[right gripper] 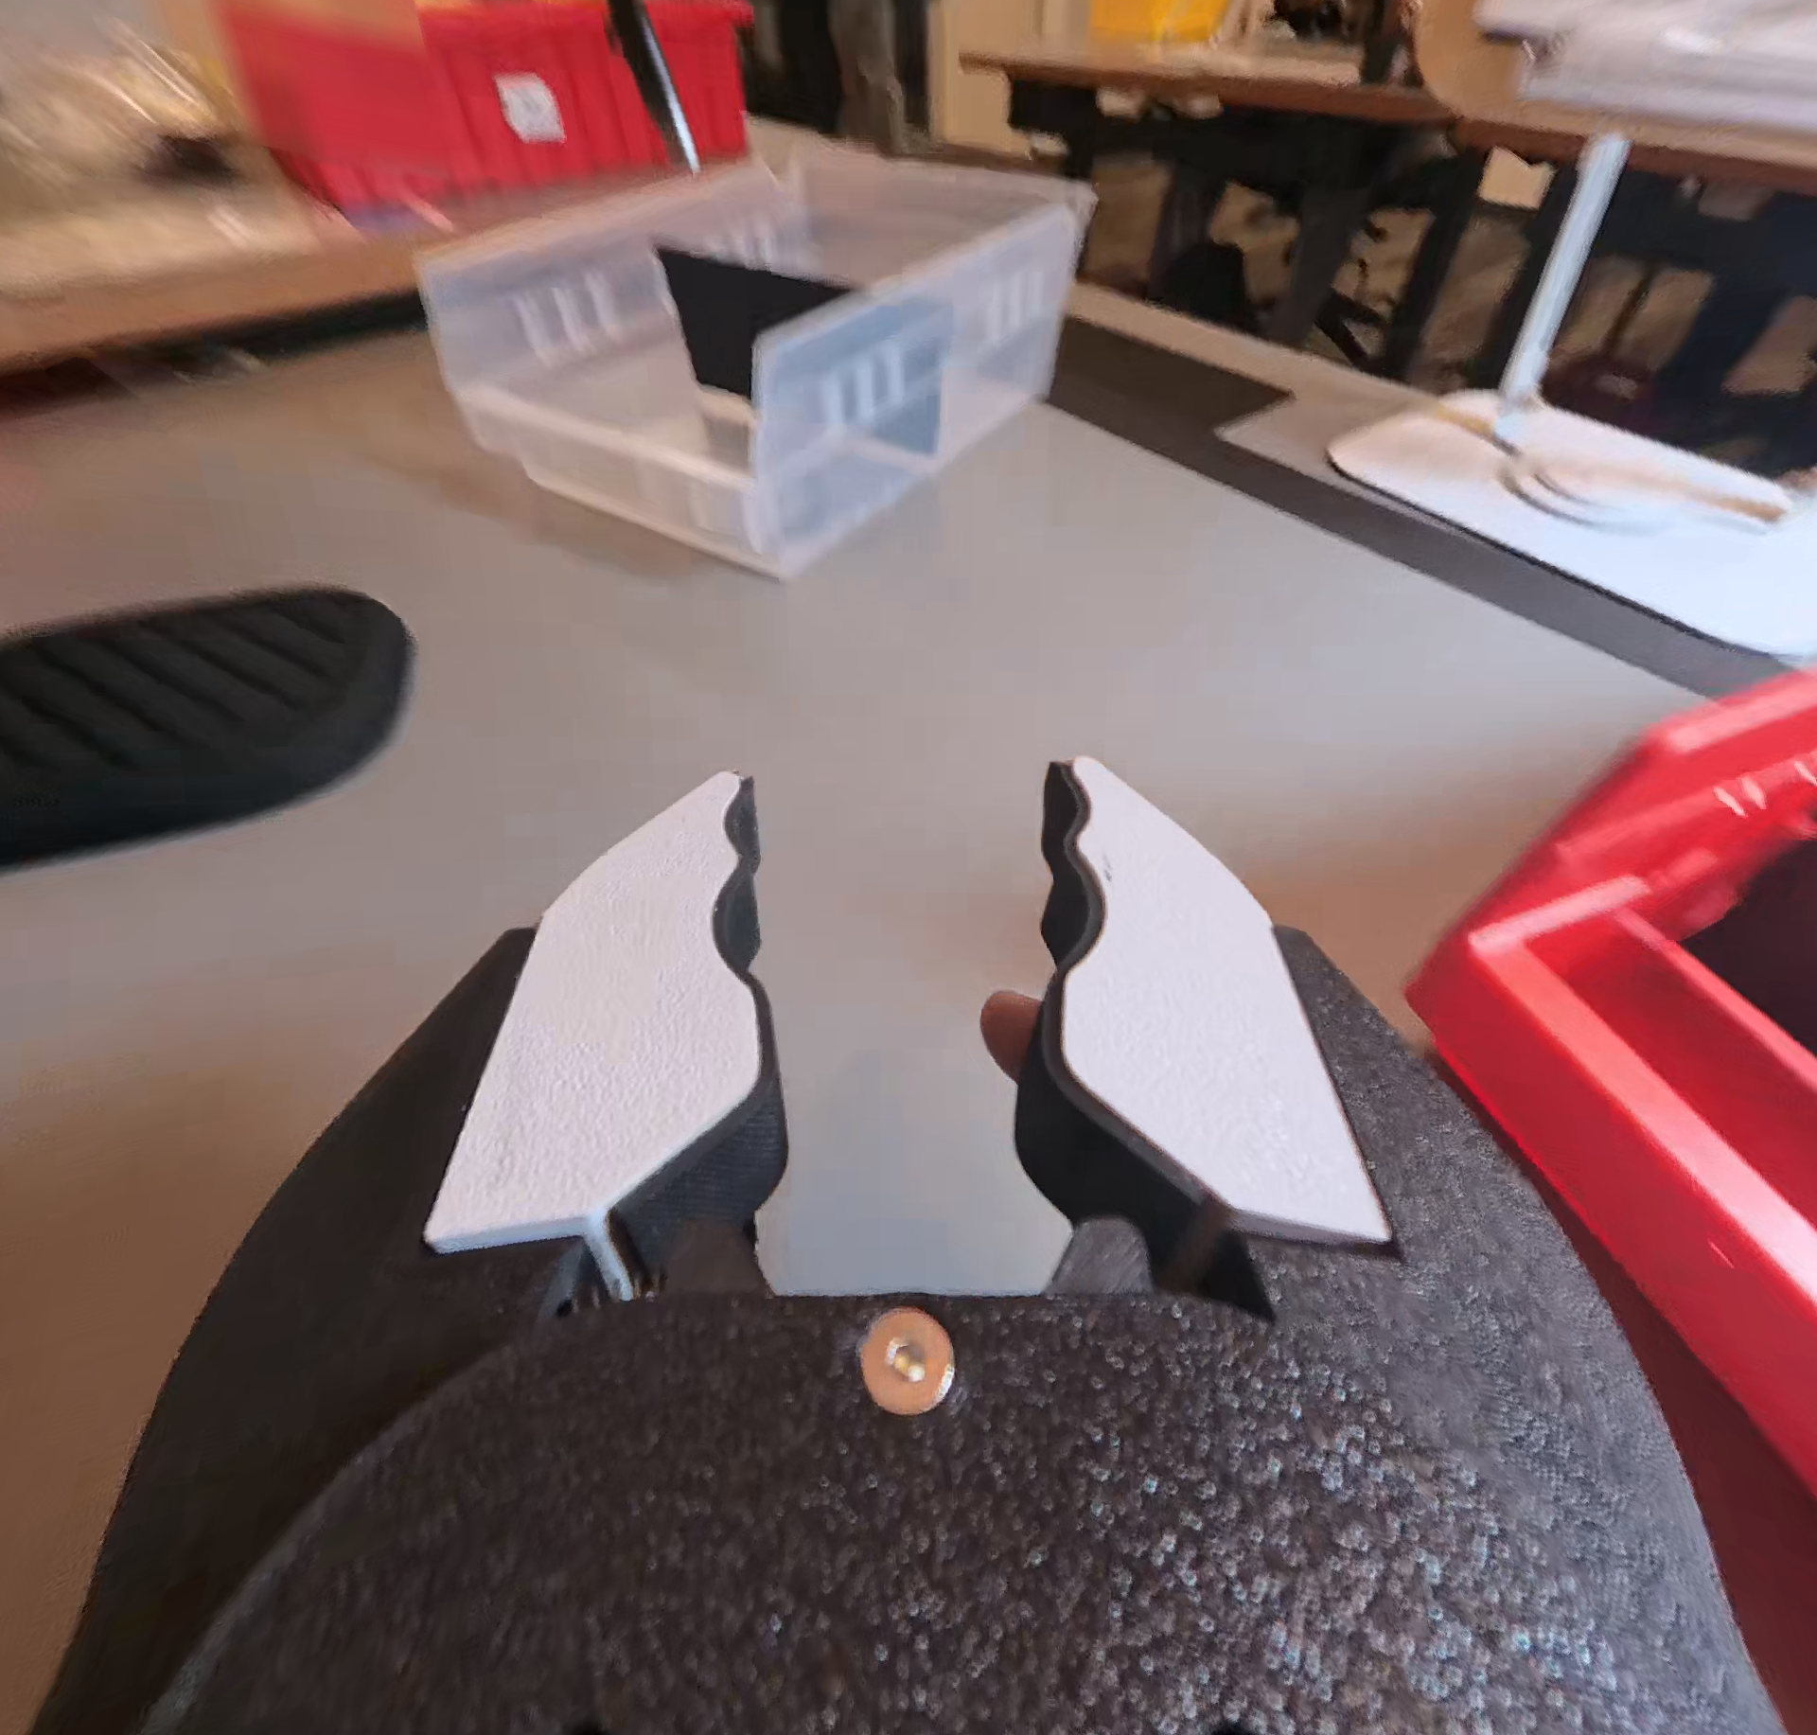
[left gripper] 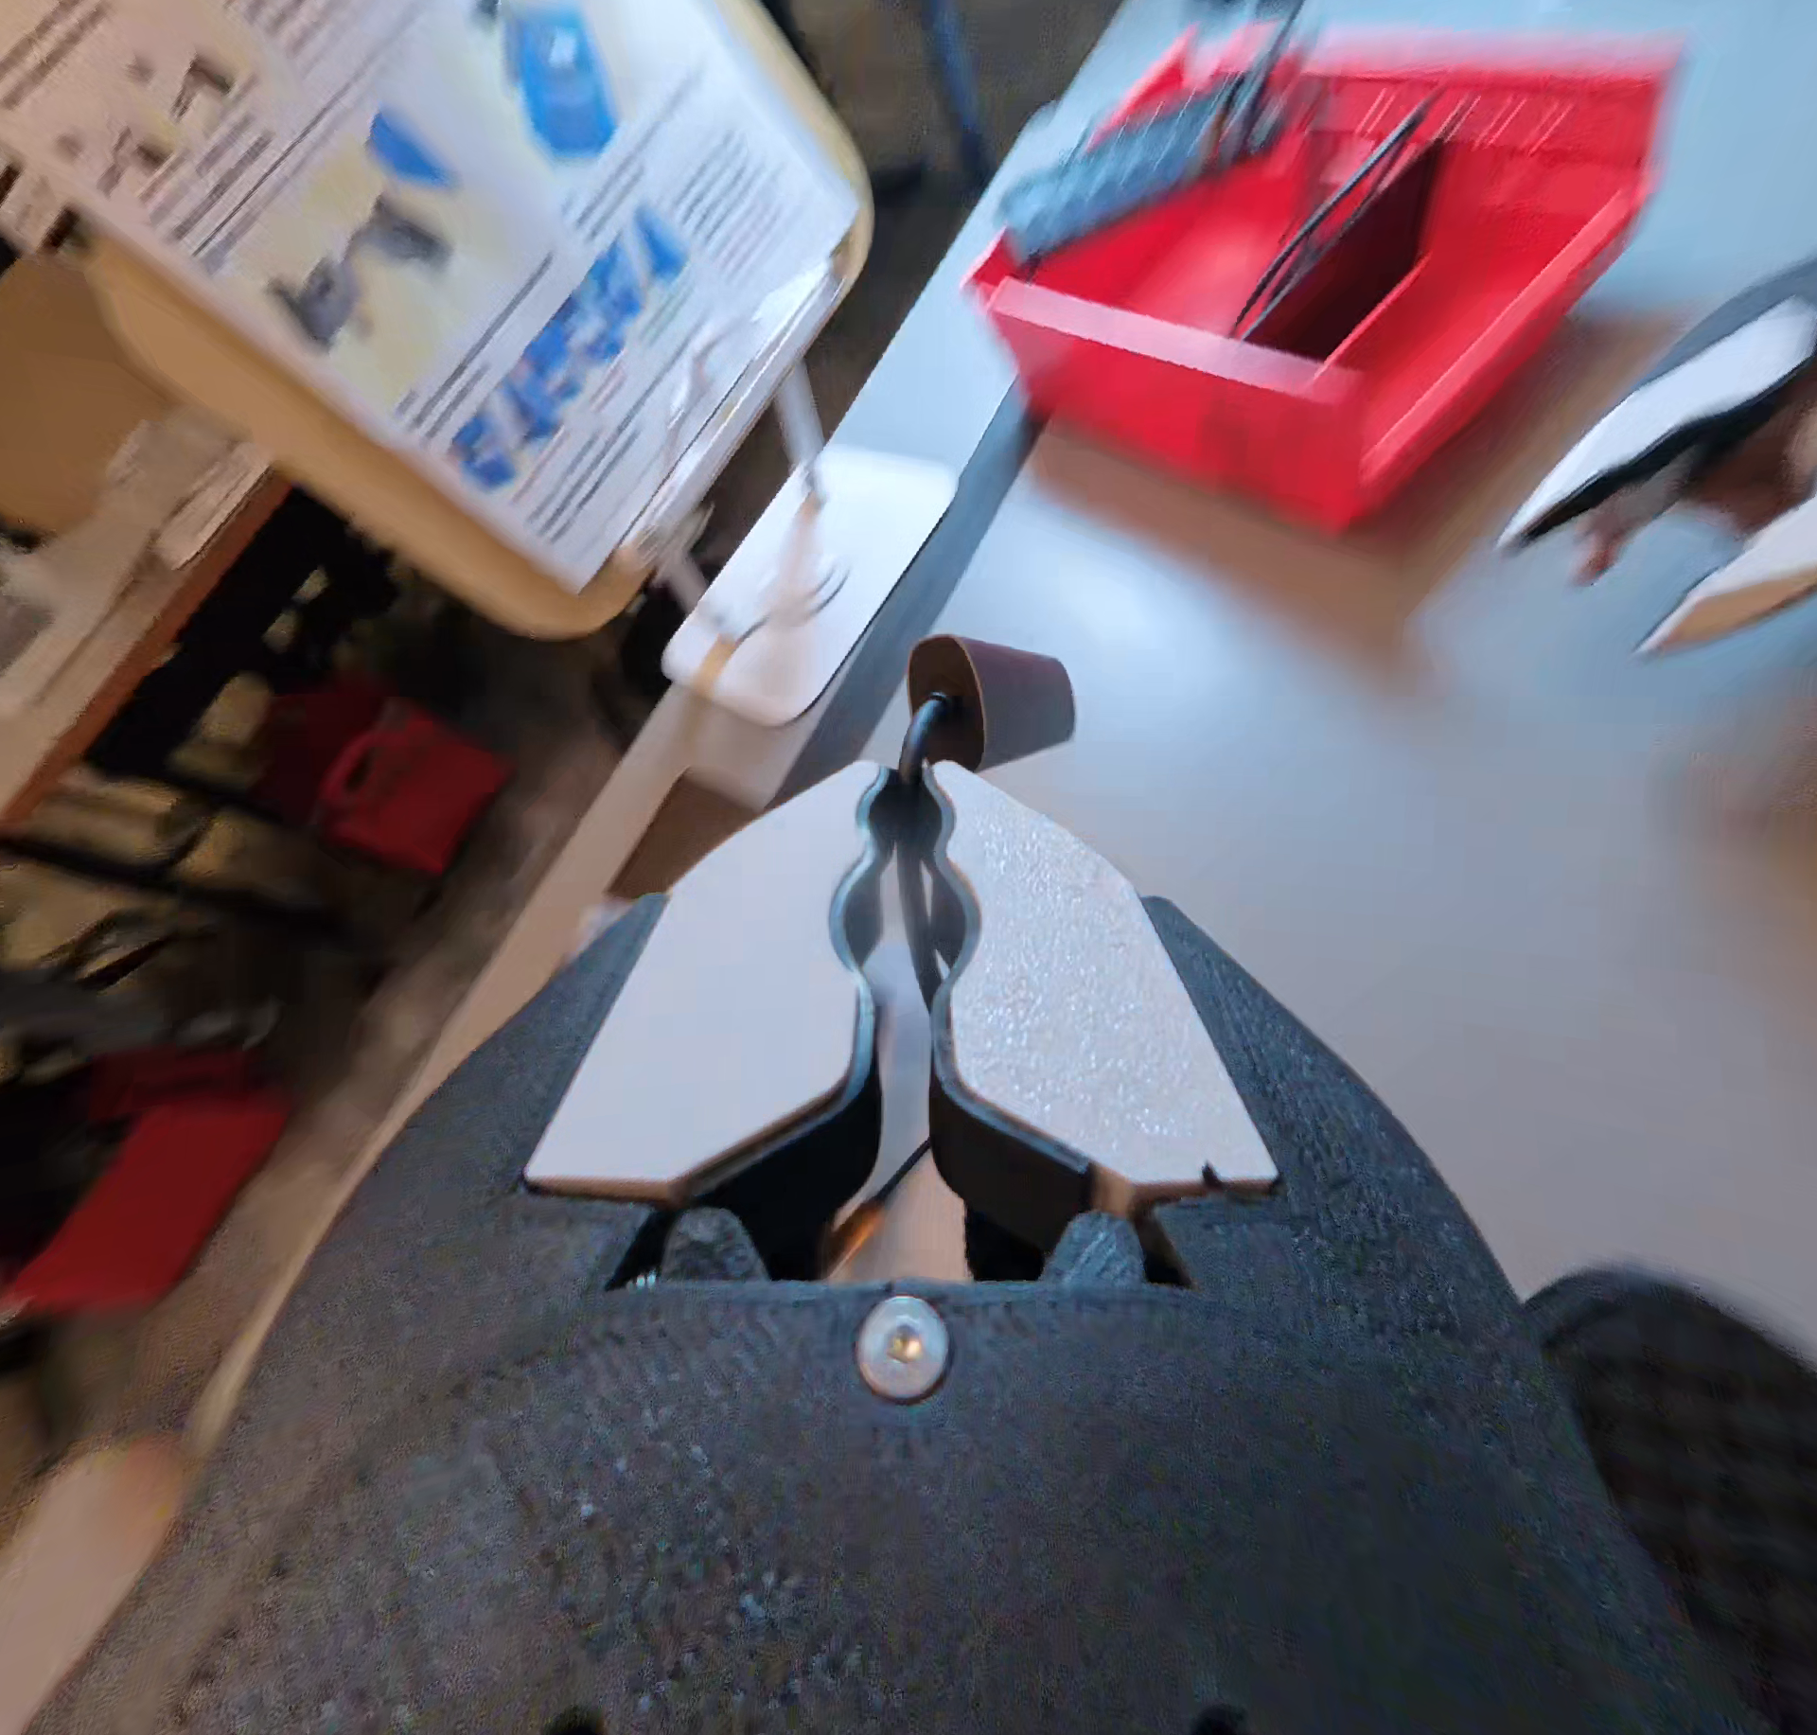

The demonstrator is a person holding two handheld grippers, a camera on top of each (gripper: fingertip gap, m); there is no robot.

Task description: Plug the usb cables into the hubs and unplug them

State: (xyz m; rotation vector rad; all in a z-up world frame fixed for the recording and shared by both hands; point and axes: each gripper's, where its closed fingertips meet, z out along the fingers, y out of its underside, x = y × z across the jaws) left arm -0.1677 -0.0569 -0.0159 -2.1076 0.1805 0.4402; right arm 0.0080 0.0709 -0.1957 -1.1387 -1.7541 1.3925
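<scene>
Two grippers: left gripper (left gripper: 909,783) is pinching a black cable (left gripper: 919,734); right gripper (right gripper: 900,773) is gaping empty; the thin cable risks slipping.

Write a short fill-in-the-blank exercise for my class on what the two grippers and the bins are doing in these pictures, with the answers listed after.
1. The left gripper is shut on a thin black ____.
2. The right gripper is open and holds ____.
3. The black hub dangles above the bin coloured ____.
4. The clear bin stands on the grey ____.

Answers: cable; nothing; red; table
</scene>
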